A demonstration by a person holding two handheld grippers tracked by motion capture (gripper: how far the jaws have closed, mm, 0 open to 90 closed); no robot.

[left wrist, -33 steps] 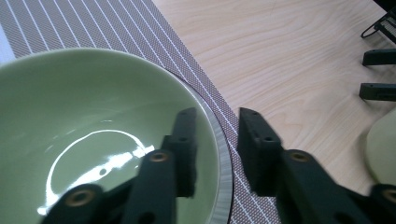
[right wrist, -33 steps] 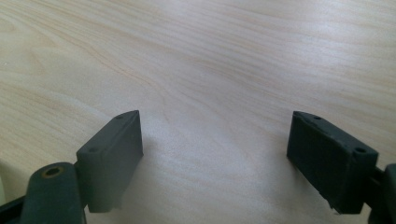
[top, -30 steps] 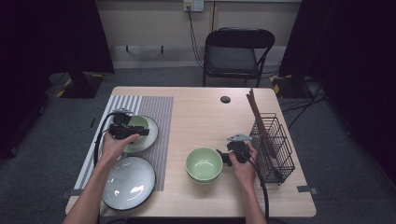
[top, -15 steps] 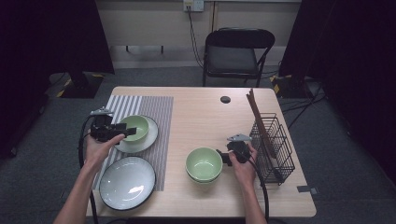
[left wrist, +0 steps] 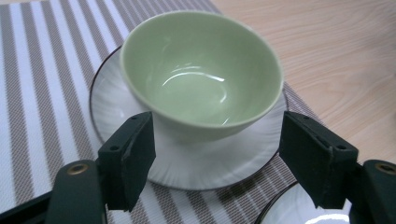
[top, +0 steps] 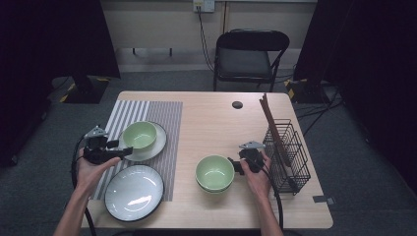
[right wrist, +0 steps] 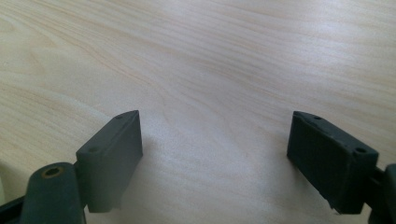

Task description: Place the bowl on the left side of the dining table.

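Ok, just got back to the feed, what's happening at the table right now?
A person is setting out dishes with two handheld grippers. The left gripper sits just beside the green bowl that stands on a white plate on the striped placemat; its jaws have just been opening and hold nothing. The right gripper is open beside a second green bowl on the bare table, next to a wire rack. An empty plate lies near the left hand.
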